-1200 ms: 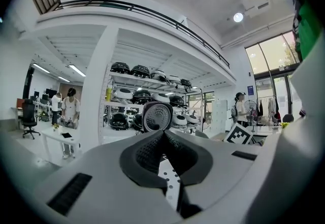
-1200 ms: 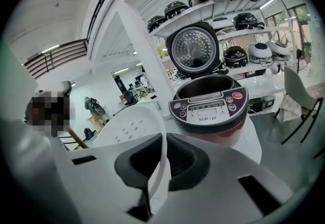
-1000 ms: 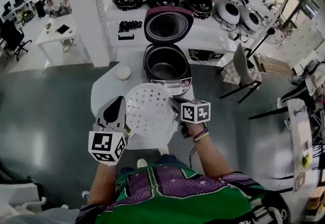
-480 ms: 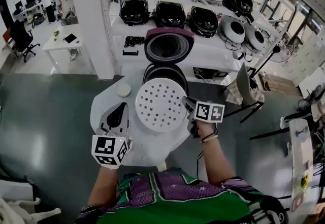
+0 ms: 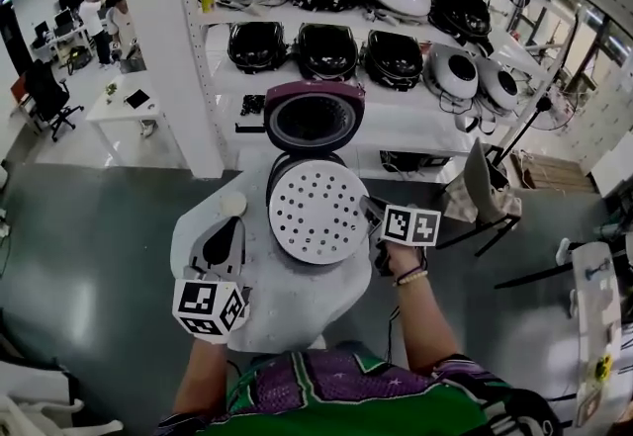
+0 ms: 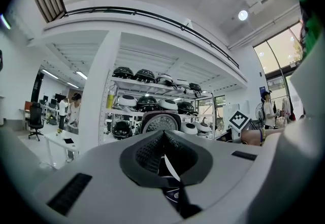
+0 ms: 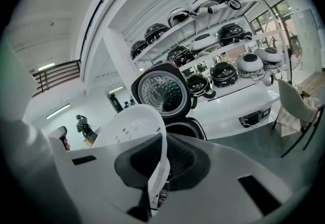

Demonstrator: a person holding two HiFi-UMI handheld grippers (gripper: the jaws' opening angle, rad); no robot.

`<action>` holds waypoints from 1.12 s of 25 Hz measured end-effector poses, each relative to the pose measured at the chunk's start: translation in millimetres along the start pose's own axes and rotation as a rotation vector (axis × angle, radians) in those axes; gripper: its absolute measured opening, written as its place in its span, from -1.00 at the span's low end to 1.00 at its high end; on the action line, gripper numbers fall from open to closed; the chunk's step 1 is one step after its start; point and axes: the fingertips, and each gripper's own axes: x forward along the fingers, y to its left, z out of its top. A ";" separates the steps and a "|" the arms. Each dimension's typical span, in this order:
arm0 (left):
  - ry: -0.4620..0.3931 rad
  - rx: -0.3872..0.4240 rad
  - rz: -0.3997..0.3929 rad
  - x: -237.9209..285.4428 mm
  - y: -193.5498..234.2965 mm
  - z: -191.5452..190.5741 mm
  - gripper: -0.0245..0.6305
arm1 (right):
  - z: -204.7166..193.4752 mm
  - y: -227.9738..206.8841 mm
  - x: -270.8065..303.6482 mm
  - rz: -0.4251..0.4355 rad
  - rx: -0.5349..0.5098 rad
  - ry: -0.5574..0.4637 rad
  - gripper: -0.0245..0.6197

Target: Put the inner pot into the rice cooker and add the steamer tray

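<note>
My right gripper [image 5: 369,212] is shut on the right rim of the white perforated steamer tray [image 5: 318,212] and holds it tilted over the rice cooker's body [image 5: 287,164], hiding most of the cooker. The cooker's purple lid [image 5: 315,118] stands open behind. In the right gripper view the tray [image 7: 133,126] rises to the left of the right gripper [image 7: 161,164], its rim pinched between the pads, with the lid [image 7: 161,88] beyond. My left gripper [image 5: 233,222] is shut and empty over the table, left of the tray. The left gripper [image 6: 163,139] points at the lid [image 6: 162,122].
A small round white table [image 5: 267,301] carries the cooker and a small white disc [image 5: 233,203]. White shelves [image 5: 396,123] with several rice cookers stand behind. A chair [image 5: 485,189] is at the right, desks and people far left.
The right gripper has carried the tray forward and up, from over the table's front to over the cooker. The left gripper has moved forward too, still shut and empty.
</note>
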 end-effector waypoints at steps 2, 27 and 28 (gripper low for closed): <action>-0.002 0.004 0.007 9.4 -2.5 -1.3 -0.86 | 5.7 -10.2 6.3 0.004 -0.004 -0.002 -0.85; 0.044 0.006 0.196 47.8 3.5 -31.2 -0.86 | 17.7 -91.6 146.2 -0.007 -0.029 0.150 -0.85; 0.049 0.005 0.199 48.3 4.1 -33.0 -0.86 | 14.8 -93.8 149.6 -0.014 -0.030 0.163 -0.84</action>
